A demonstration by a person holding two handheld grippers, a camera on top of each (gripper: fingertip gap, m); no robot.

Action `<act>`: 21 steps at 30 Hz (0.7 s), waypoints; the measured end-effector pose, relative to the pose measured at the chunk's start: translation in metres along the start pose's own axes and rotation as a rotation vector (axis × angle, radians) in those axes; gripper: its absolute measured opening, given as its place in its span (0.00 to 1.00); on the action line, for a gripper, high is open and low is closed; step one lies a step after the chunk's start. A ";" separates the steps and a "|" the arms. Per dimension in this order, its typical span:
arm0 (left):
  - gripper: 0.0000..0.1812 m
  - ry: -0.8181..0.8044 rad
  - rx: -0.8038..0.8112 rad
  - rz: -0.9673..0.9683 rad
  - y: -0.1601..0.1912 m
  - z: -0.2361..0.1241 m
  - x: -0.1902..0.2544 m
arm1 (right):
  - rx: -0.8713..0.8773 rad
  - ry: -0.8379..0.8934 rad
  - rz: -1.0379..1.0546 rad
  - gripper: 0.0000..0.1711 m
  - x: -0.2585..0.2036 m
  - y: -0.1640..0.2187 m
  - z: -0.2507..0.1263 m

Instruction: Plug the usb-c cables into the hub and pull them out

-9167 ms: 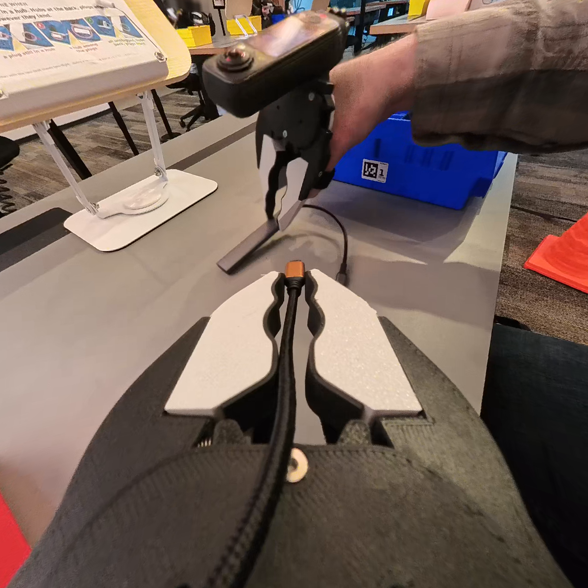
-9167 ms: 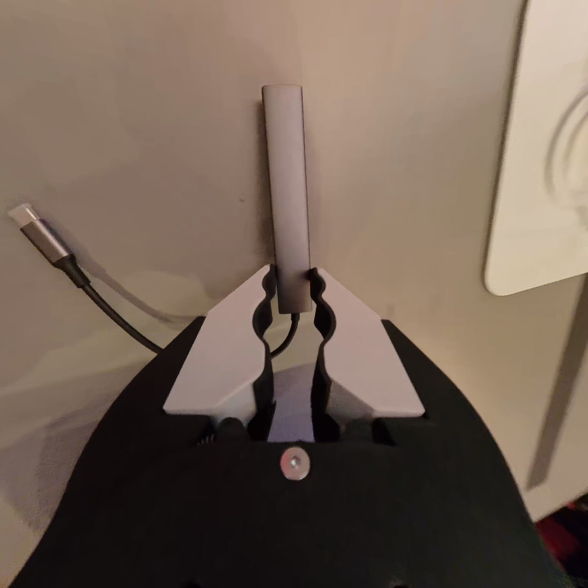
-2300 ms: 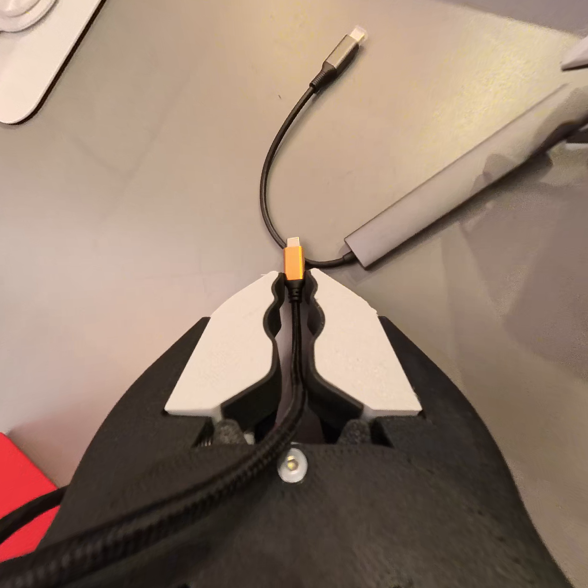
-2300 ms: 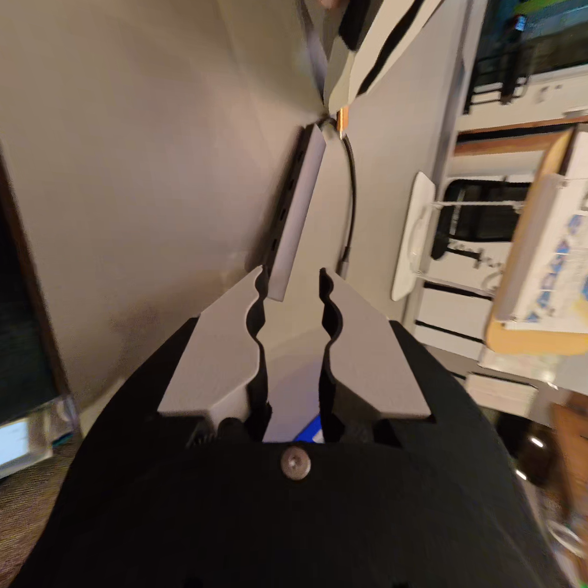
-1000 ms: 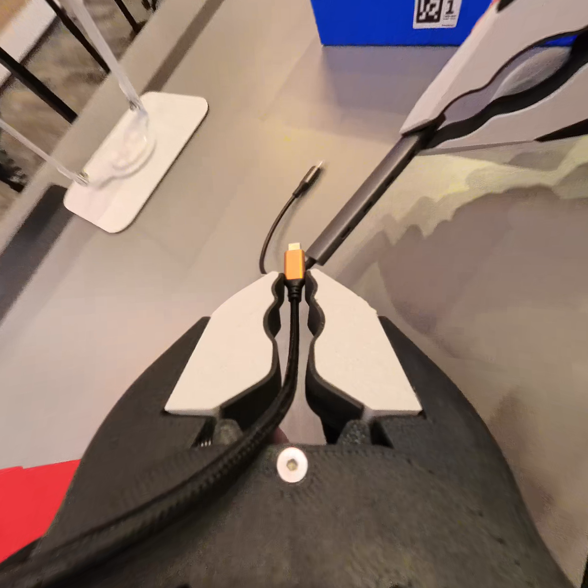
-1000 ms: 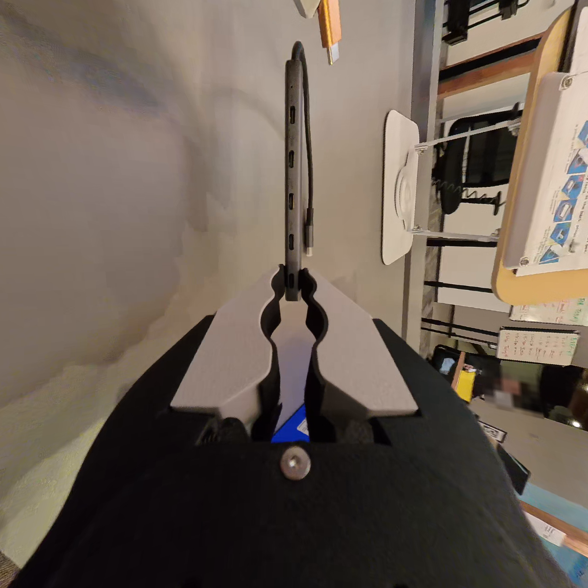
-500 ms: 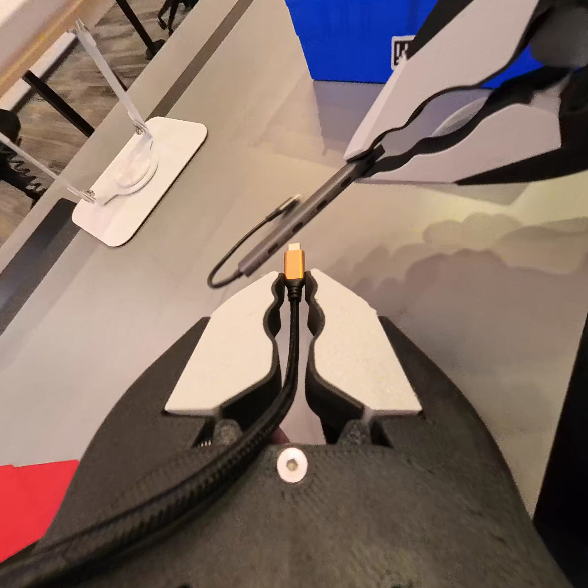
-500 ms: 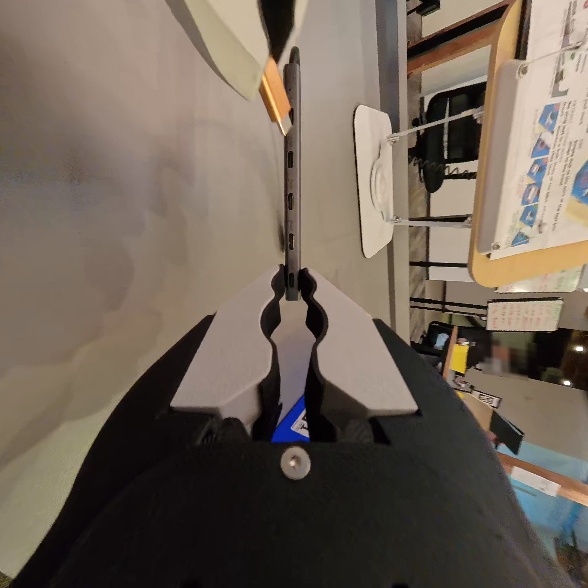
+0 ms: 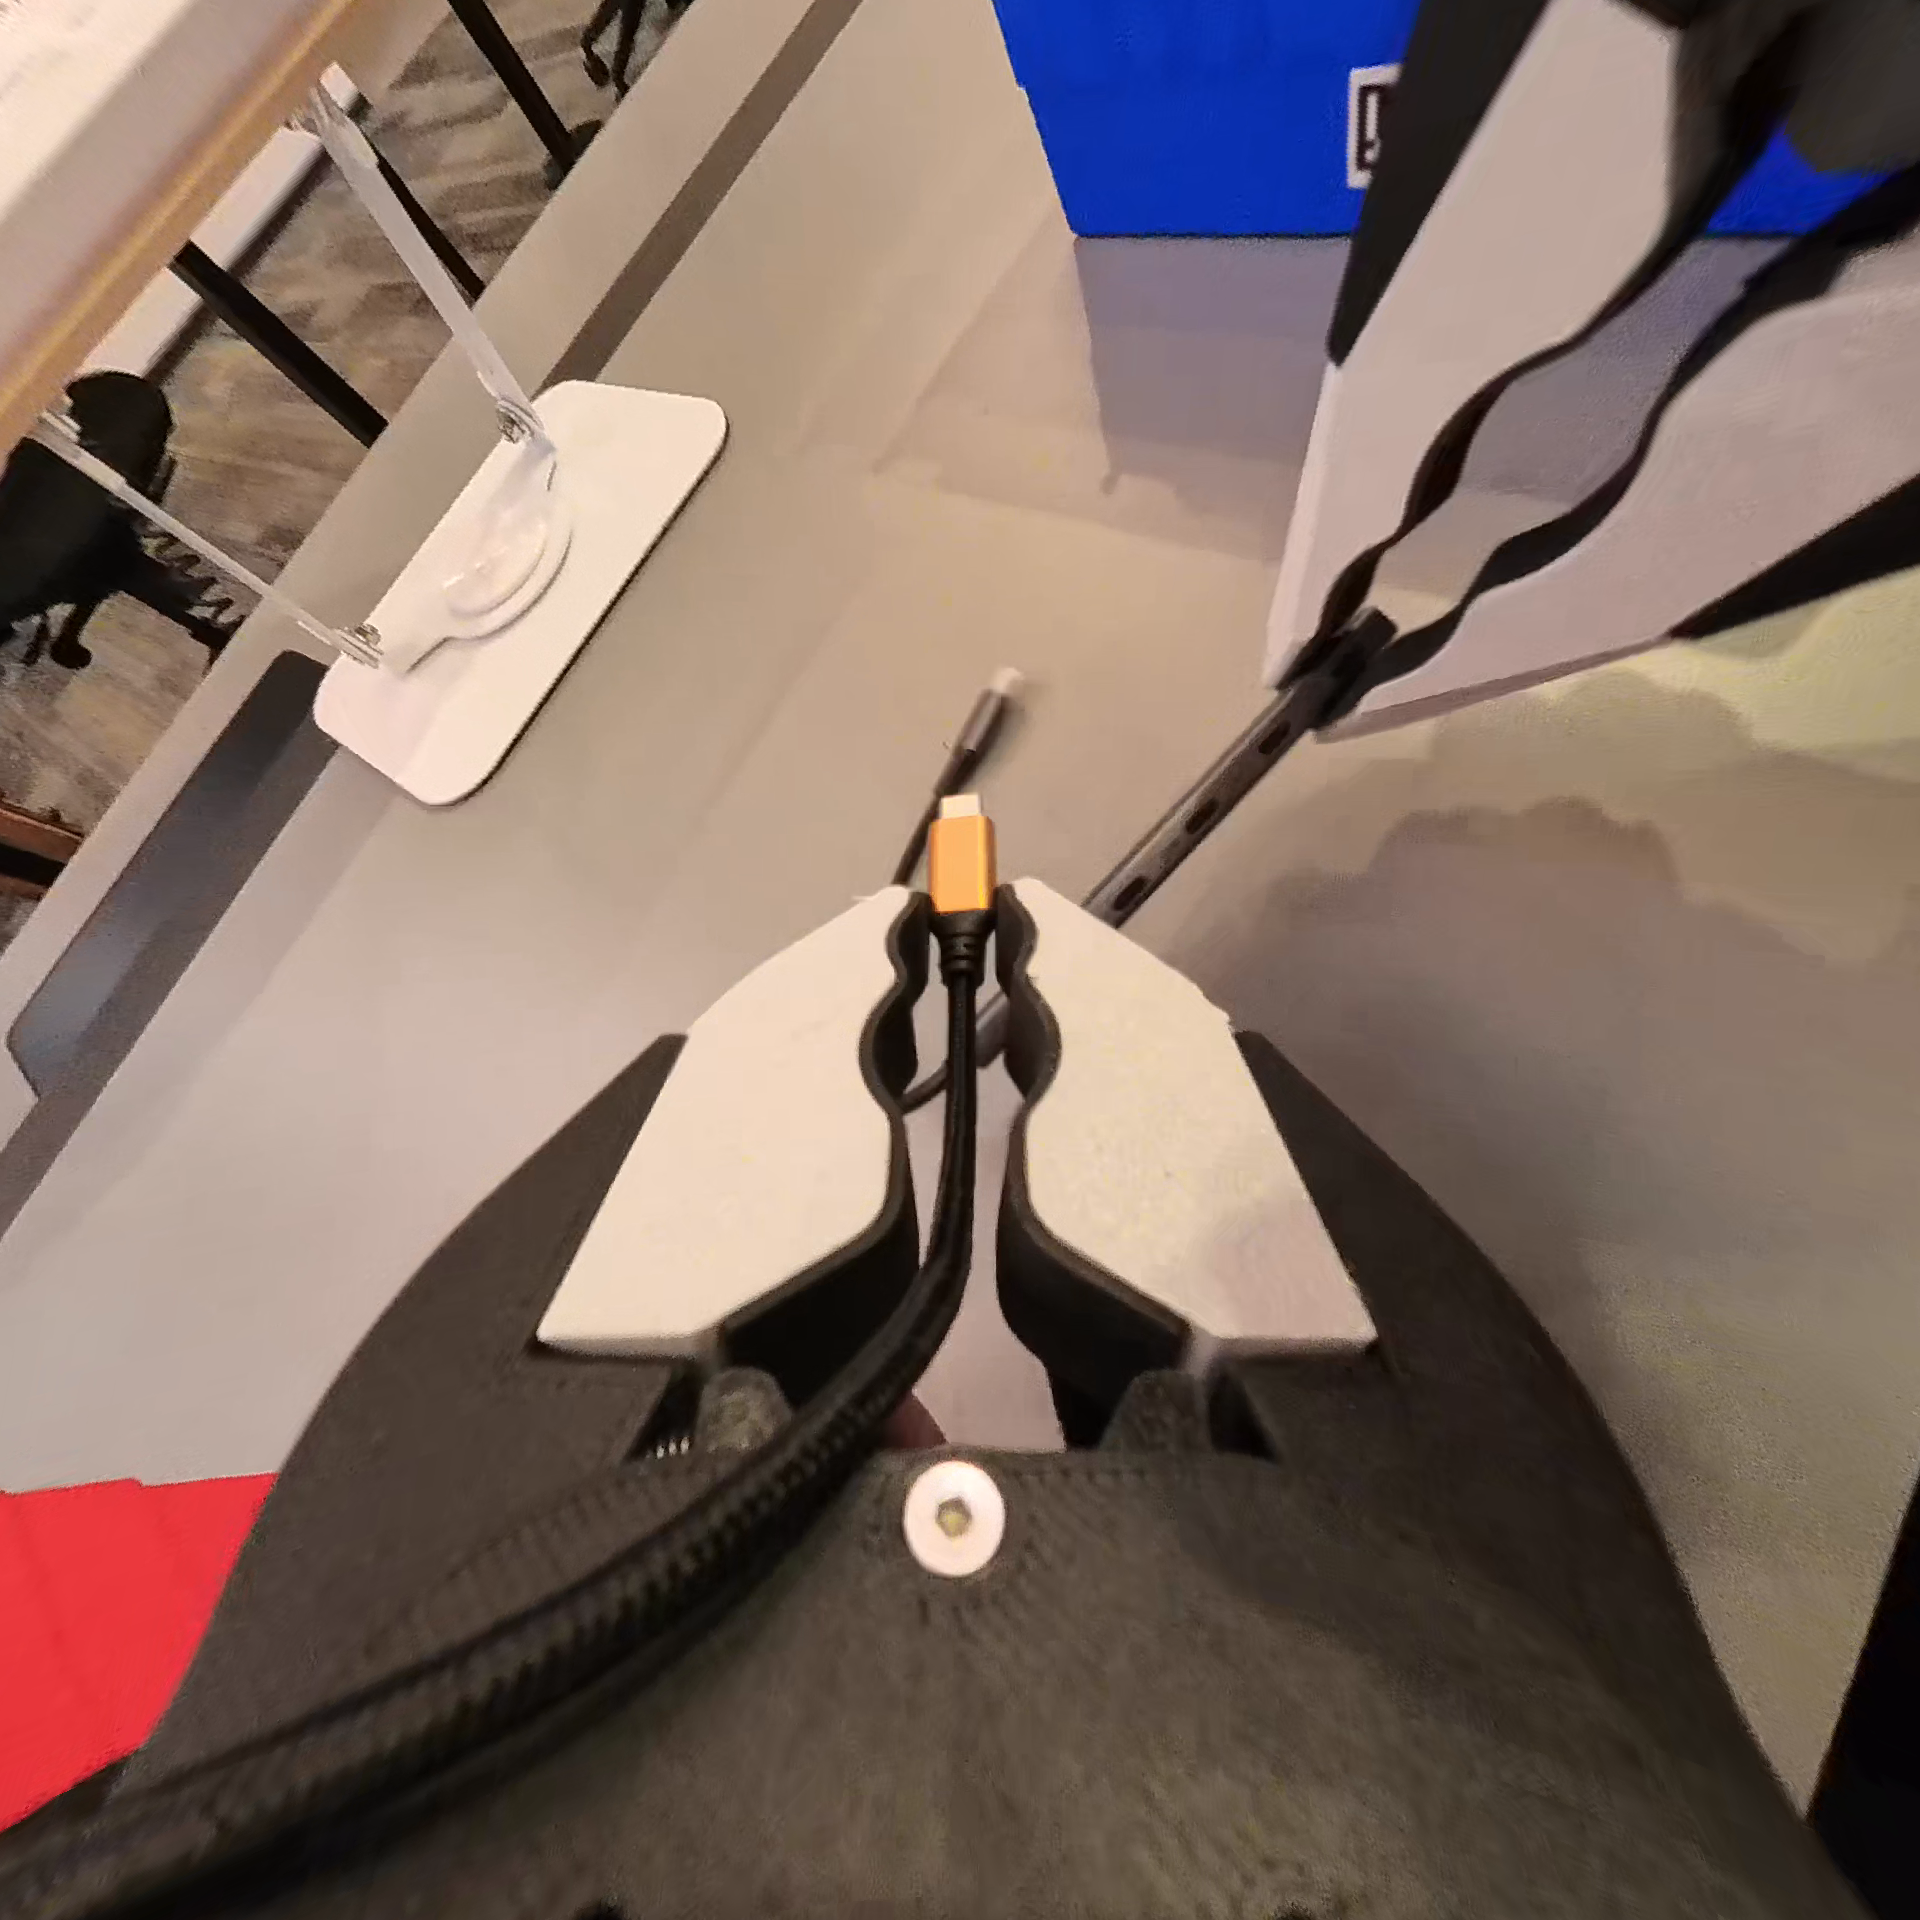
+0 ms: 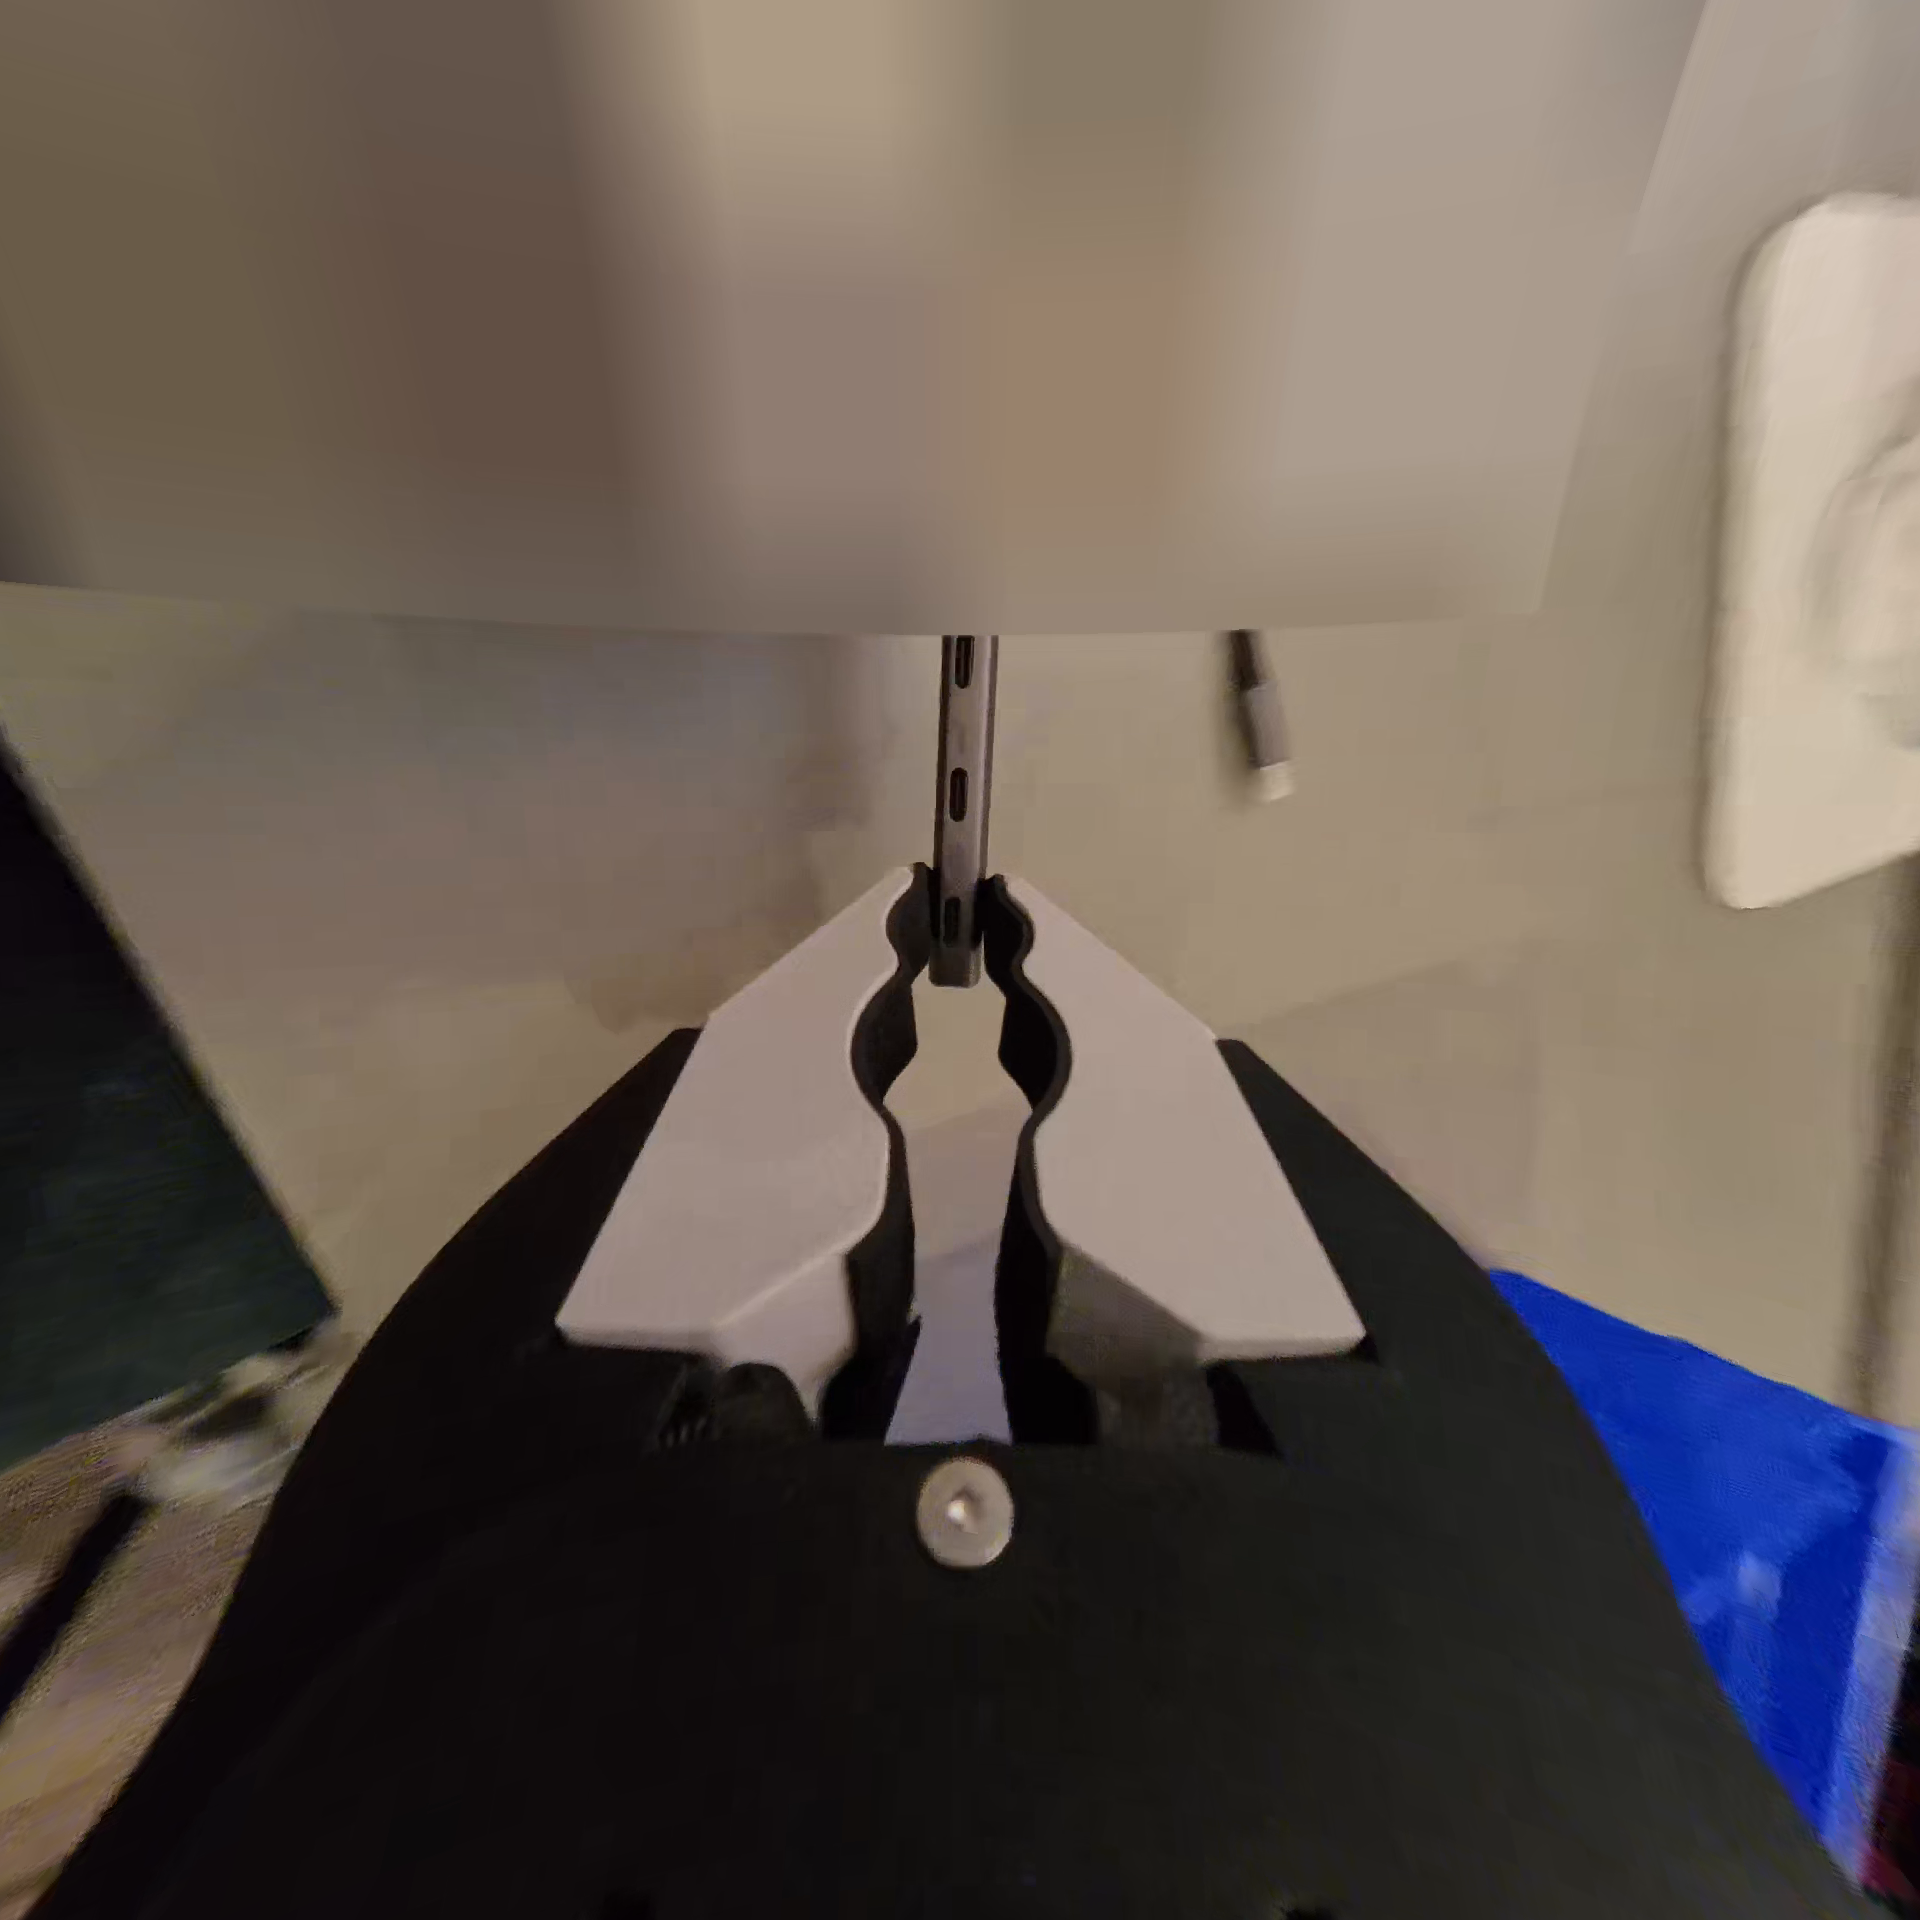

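Note:
My left gripper [image 9: 961, 899] is shut on the orange plug [image 9: 961, 862] of a black braided usb-c cable [image 9: 727, 1475]; its metal tip points forward, free in the air. The slim grey hub [image 9: 1216, 800] slants from behind my left fingertips up to the right gripper [image 9: 1340, 649], which is shut on its far end. In the right wrist view my right gripper [image 10: 958, 894] is shut on the hub's end [image 10: 961, 810], edge-on with its ports showing. The hub's own thin cable ends in a grey plug [image 9: 982, 717], also in the right wrist view [image 10: 1262, 738]. A blur patch hides the hub's far part there.
The grey table [image 9: 468, 987] holds a white stand base [image 9: 520, 592] with clear legs at the left, also at the right in the right wrist view [image 10: 1829, 540]. A blue bin [image 9: 1195, 114] stands at the back. A red object [image 9: 94, 1600] lies at the lower left.
The right gripper has swung the hub so that it now runs from my left fingertips toward the upper right. The orange plug stays gripped and has come nearer the hub's side.

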State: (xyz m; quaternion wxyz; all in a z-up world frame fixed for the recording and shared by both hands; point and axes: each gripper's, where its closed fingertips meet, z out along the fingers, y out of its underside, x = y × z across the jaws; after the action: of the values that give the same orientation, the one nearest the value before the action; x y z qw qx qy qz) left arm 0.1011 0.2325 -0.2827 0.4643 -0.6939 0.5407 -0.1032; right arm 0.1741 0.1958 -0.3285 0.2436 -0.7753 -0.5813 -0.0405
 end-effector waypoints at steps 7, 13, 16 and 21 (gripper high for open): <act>0.06 0.044 -0.048 -0.035 0.011 0.014 0.003 | -0.112 -0.253 0.110 0.04 -0.012 0.018 0.025; 0.06 0.063 -0.073 -0.047 0.020 0.023 0.005 | -0.133 -0.264 0.087 0.04 -0.009 0.012 0.031; 0.06 0.067 -0.084 -0.055 0.025 0.025 0.005 | -0.088 -0.238 0.081 0.05 -0.006 0.004 0.035; 0.06 0.065 -0.096 -0.059 0.030 0.026 0.004 | -0.029 -0.195 0.072 0.04 -0.002 -0.005 0.039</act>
State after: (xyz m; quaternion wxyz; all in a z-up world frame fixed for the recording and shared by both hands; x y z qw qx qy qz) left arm 0.0997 0.2428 -0.3211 0.4095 -0.7272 0.5391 -0.1134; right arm 0.1601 0.2118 -0.3620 0.1759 -0.7993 -0.5736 0.0356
